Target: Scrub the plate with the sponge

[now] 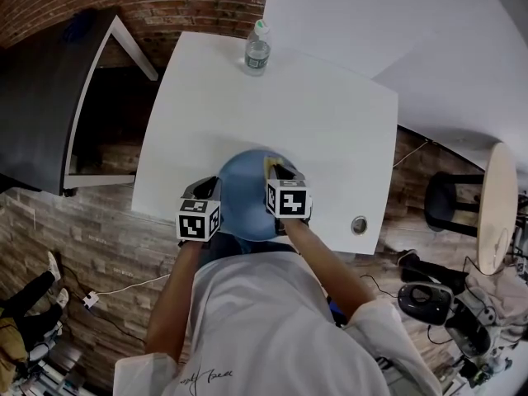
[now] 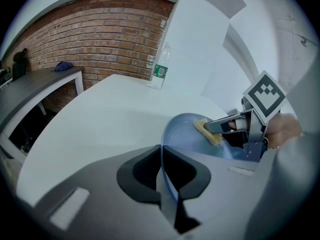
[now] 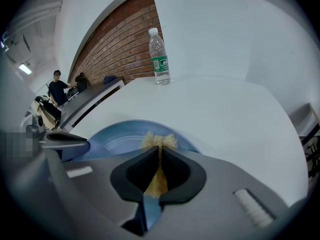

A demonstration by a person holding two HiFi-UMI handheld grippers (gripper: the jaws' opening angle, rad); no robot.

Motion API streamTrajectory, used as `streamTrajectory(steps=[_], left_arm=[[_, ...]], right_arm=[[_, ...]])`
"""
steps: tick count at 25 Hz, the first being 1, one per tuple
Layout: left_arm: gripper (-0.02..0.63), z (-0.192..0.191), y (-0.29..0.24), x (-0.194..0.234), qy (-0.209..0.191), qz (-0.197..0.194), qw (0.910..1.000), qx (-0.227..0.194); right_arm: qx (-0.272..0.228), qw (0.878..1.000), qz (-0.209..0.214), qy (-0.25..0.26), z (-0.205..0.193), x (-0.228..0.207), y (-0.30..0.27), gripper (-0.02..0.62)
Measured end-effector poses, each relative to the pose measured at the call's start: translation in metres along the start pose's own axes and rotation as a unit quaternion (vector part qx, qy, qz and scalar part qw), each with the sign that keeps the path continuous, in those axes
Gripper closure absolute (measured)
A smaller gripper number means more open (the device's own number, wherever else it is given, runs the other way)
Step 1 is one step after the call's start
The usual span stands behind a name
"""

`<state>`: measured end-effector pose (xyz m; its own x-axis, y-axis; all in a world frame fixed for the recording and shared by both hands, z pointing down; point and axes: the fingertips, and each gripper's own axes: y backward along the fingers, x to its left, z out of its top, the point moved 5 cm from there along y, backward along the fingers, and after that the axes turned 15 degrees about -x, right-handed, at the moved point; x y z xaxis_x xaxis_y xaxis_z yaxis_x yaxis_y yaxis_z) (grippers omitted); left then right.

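At the near edge of the table [image 1: 330, 114], the left gripper [image 2: 161, 156] pinches the blue plate [image 1: 245, 198] at 9 o'clock; the right gripper [image 3: 159, 160] clamps the yellow sponge [image 3: 159, 140] at 1 o'clock.

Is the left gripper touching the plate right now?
Touching. The left gripper view shows the left gripper with its jaws closed on the rim of the plate, with no gap on either side.

A water bottle [image 1: 257, 48] (green label) stands upright at the far edge of the white table [image 1: 330, 114].
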<state>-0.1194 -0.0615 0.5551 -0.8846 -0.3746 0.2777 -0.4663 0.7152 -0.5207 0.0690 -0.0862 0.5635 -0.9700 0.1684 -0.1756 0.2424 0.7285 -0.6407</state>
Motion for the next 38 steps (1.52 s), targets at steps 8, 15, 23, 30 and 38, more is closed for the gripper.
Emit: streamTrajectory(steps=[8,15,23,30,38], left_arm=[[0.581,0.001,-0.003,0.001,0.002,0.000,1.0000,0.003],[0.581,0.001,-0.004,0.001,0.001,0.001,1.0000,0.004],[0.581,0.000,-0.005,0.002,0.001,0.006,1.0000,0.003],[0.581,0.001,-0.003,0.001,0.002,0.004,1.0000,0.001],[0.581,0.001,-0.004,0.001,0.003,0.005,1.0000,0.001]], right_arm=[[-0.003,1.000,0.010,0.006,0.002,0.004,-0.007,0.581],[-0.004,1.000,0.015,0.010,0.004,0.009,-0.012,0.581],[-0.001,1.000,0.027,0.016,0.005,0.016,-0.018,0.580],[-0.002,0.999,0.033,0.026,0.006,0.024,-0.018,0.581],[-0.002,0.999,0.043,0.033,0.007,0.031,-0.022,0.581]])
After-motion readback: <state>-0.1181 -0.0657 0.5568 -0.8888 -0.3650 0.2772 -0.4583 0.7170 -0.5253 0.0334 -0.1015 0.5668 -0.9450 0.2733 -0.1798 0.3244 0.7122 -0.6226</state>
